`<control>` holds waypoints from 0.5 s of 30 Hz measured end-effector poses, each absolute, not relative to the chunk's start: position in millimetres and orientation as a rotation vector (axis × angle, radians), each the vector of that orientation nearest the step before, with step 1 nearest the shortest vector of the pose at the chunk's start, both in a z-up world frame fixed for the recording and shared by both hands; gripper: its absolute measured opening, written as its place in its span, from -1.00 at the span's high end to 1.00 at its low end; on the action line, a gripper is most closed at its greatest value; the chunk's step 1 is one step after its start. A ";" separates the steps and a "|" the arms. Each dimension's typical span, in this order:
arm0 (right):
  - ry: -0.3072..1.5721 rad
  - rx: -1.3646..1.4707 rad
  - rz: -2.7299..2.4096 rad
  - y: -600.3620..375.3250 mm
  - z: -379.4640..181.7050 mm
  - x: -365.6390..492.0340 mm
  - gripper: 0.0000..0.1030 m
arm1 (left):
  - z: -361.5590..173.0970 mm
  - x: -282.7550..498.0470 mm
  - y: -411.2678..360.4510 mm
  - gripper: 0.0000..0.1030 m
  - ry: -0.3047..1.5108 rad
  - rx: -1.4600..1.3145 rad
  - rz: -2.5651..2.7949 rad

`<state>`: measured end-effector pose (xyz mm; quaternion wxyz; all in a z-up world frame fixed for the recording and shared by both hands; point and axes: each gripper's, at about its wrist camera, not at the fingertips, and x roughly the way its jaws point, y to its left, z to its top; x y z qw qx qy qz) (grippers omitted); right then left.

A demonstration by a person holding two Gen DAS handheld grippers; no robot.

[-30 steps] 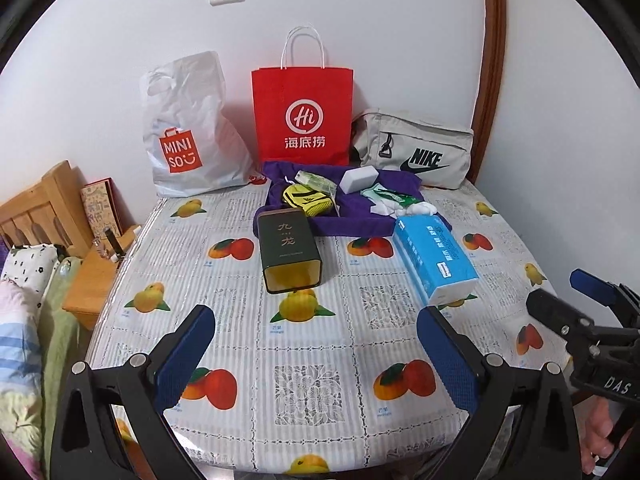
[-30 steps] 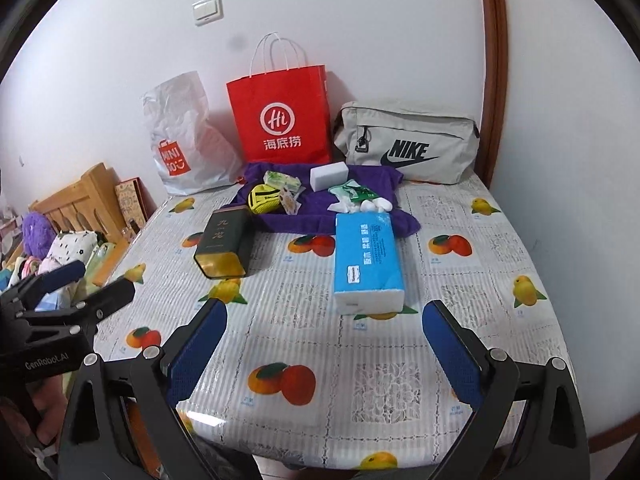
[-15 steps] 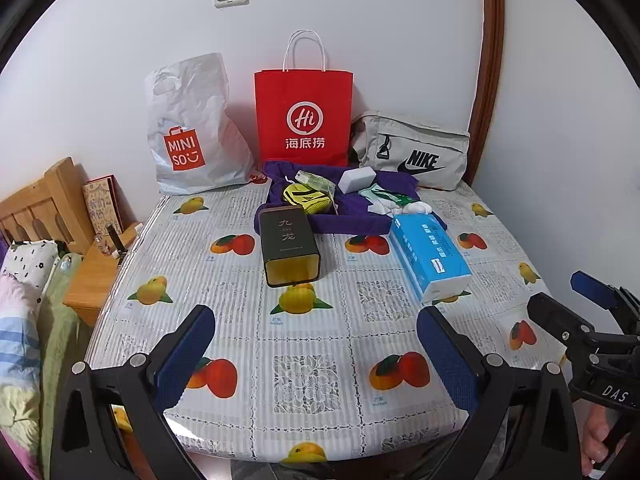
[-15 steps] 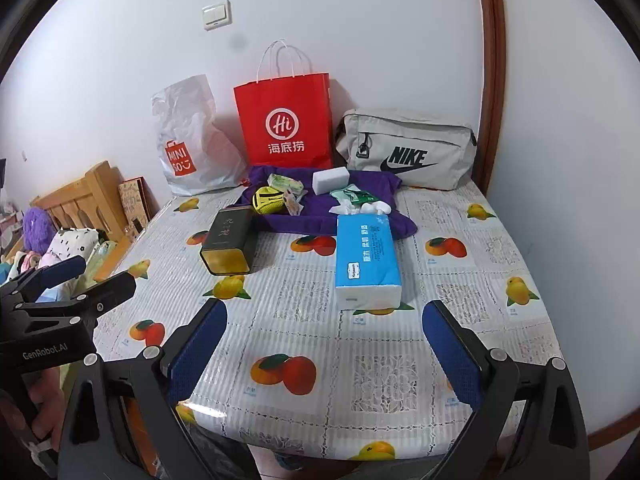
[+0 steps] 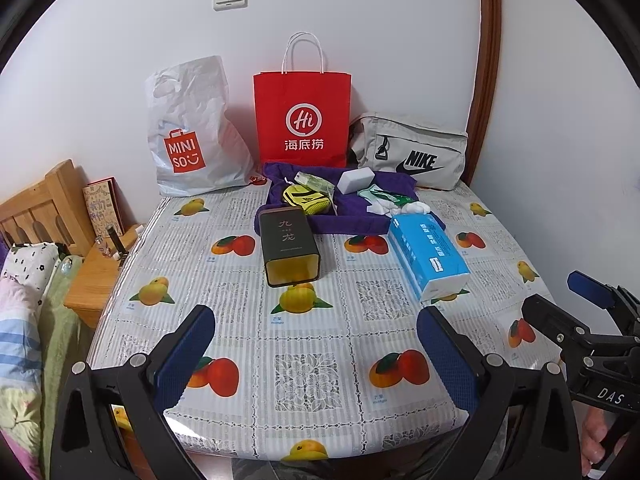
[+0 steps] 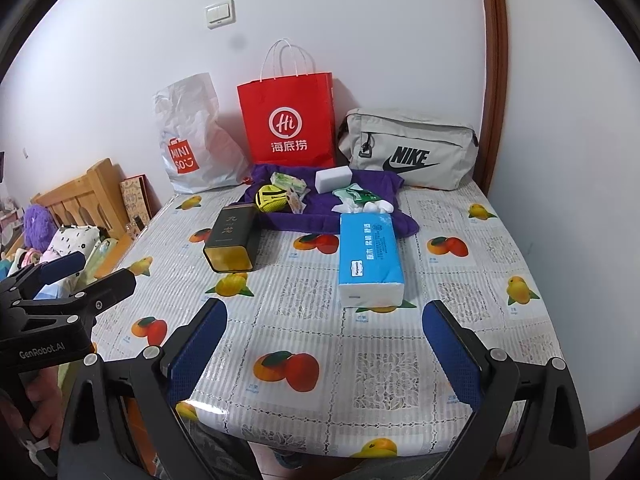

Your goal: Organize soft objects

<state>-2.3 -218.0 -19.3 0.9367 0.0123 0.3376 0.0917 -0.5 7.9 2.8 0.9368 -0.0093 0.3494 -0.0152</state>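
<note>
Your left gripper (image 5: 316, 354) and right gripper (image 6: 324, 350) both hang wide apart and empty over the table's (image 5: 240, 304) near edge. Past them, mid-table, the dark tin (image 5: 288, 246) lies on its side, with the blue tissue pack (image 6: 370, 256) to its right. At the far edge, the purple cloth (image 6: 320, 210) carries the yellow pouch (image 6: 272, 199) and white sponge (image 6: 334, 179), just before the red paper bag (image 5: 303, 116), white plastic bag (image 5: 192, 132) and grey Nike bag (image 6: 412, 152)
</note>
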 end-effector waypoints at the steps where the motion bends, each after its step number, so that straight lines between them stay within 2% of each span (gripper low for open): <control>1: 0.690 0.025 0.188 -217.5 -18.9 -2.5 -0.89 | 2.6 -0.5 7.4 -0.98 0.713 -0.020 -0.030; 15: 0.684 0.017 0.191 -212.7 -16.5 -5.1 -0.89 | 3.2 -1.3 7.9 -0.98 0.713 -0.019 -0.028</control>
